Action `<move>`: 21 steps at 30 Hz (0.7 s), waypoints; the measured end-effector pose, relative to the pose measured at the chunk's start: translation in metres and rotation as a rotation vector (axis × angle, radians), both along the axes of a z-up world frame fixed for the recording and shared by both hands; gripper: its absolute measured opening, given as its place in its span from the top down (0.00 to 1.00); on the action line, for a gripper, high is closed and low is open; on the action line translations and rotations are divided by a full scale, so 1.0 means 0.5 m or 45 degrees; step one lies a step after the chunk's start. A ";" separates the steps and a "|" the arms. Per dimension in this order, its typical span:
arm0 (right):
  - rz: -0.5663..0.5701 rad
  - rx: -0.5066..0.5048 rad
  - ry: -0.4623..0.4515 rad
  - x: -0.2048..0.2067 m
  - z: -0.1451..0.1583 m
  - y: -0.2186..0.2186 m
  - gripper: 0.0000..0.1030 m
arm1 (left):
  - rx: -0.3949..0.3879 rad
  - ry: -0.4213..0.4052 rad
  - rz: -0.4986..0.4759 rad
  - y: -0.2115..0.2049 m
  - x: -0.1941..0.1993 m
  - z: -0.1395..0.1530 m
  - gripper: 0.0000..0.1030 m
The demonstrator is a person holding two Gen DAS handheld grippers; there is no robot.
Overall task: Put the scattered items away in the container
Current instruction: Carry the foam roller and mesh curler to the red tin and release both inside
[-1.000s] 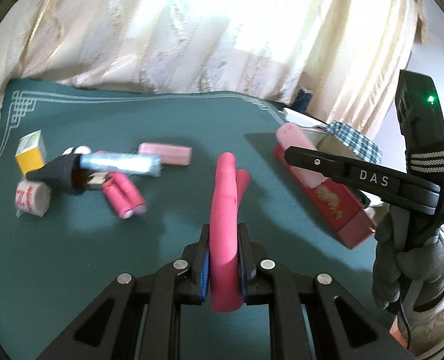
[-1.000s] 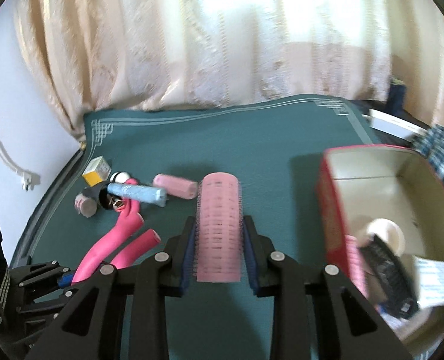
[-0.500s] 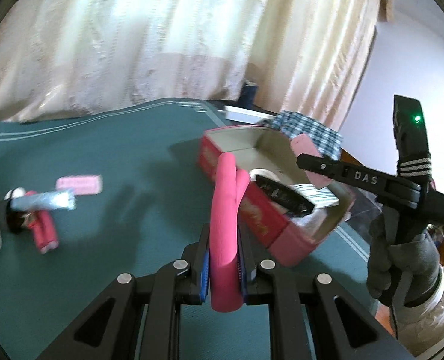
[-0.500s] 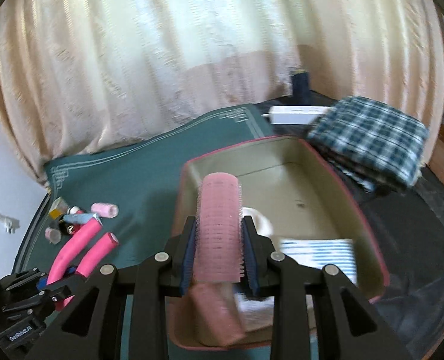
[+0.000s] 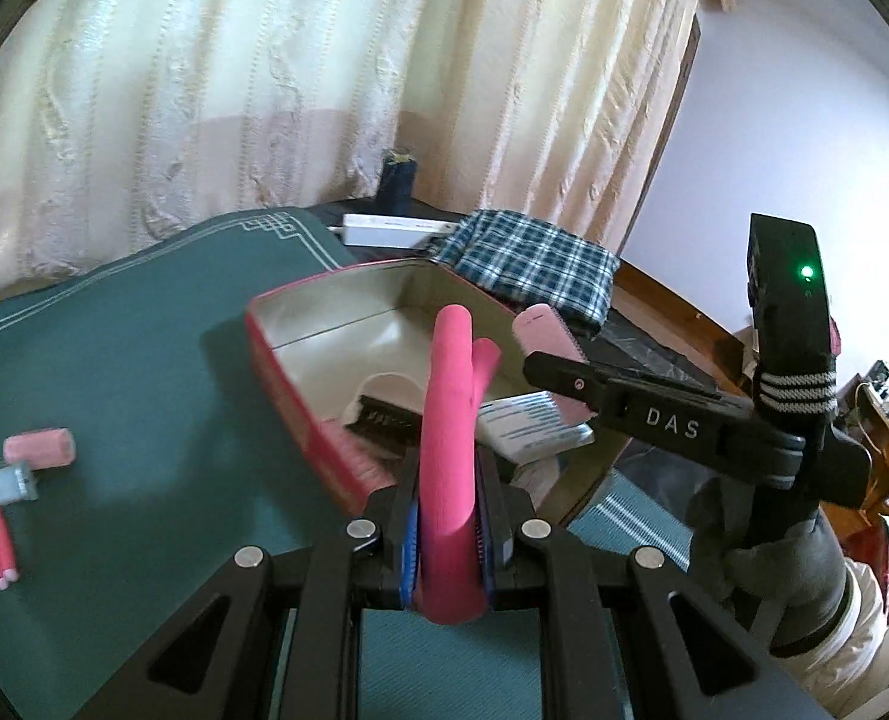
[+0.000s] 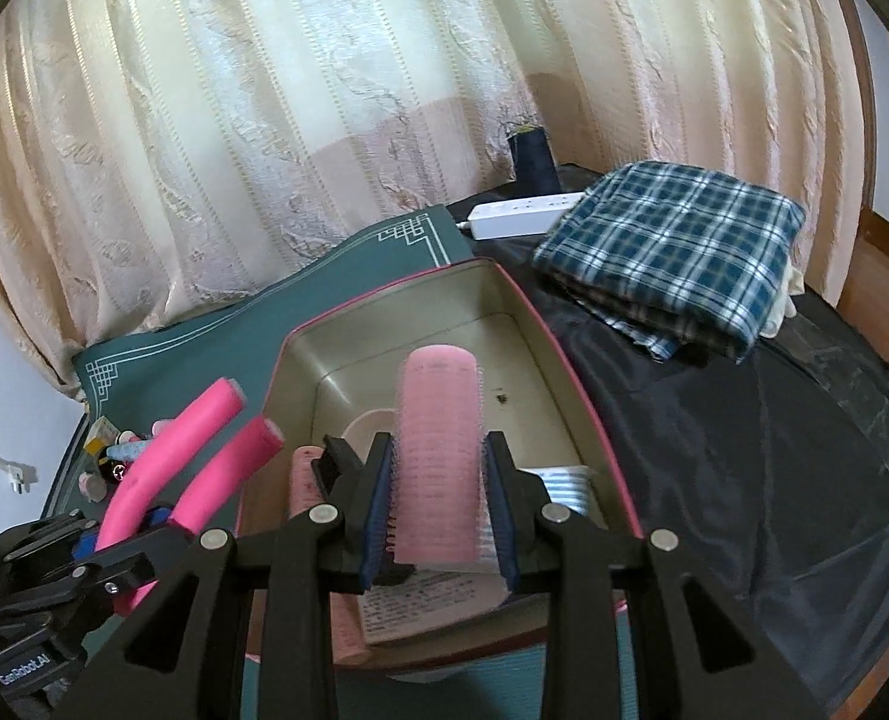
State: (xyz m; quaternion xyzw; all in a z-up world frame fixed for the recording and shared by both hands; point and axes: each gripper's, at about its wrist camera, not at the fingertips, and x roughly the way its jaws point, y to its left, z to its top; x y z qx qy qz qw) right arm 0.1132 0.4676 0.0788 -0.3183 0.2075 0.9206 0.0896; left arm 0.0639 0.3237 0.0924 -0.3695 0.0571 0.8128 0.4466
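The left gripper point(image 5: 447, 531) is closed tight on a bent hot-pink foam curler point(image 5: 450, 456), clamped near its fold so that both free ends project forward over the near edge of the red tin point(image 5: 291, 384). The right gripper point(image 6: 438, 525) is closed part-way on a pale pink bristle roller point(image 6: 440, 456), held across its barrel, with the roller suspended above the tin's open interior point(image 6: 504, 360). The tin sits at the edge of the green mat point(image 5: 144, 360) and already holds a black comb point(image 5: 384, 417), a printed paper packet point(image 5: 531, 426) and a white round item. Remaining loose items, including a small pink roller point(image 5: 39, 449) and a pale blue tube point(image 5: 0, 483), lie well apart on the mat to the left. Handling judgement: both held items appear light. The foam curler is soft and compressible, so it yields under the pads and may spring or flop on release; a grip near the fold keeps both legs together. The bristle roller appears hollow with a stiff core; its bristles resist slipping, but may cling to the pads on release. Grip it mid-barrel.
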 end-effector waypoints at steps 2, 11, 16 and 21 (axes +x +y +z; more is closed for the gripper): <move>-0.003 -0.006 0.001 0.003 -0.002 0.010 0.69 | 0.003 -0.015 -0.003 0.012 -0.005 -0.001 0.85; -0.035 -0.074 0.013 0.009 -0.013 0.047 0.56 | 0.025 -0.096 0.043 0.042 -0.026 -0.014 0.83; -0.049 -0.071 0.040 0.019 -0.008 0.050 0.34 | 0.050 -0.068 0.067 0.036 -0.021 -0.011 0.36; -0.041 -0.049 0.048 0.018 -0.001 0.037 0.34 | 0.025 -0.024 0.091 0.026 -0.018 -0.004 0.36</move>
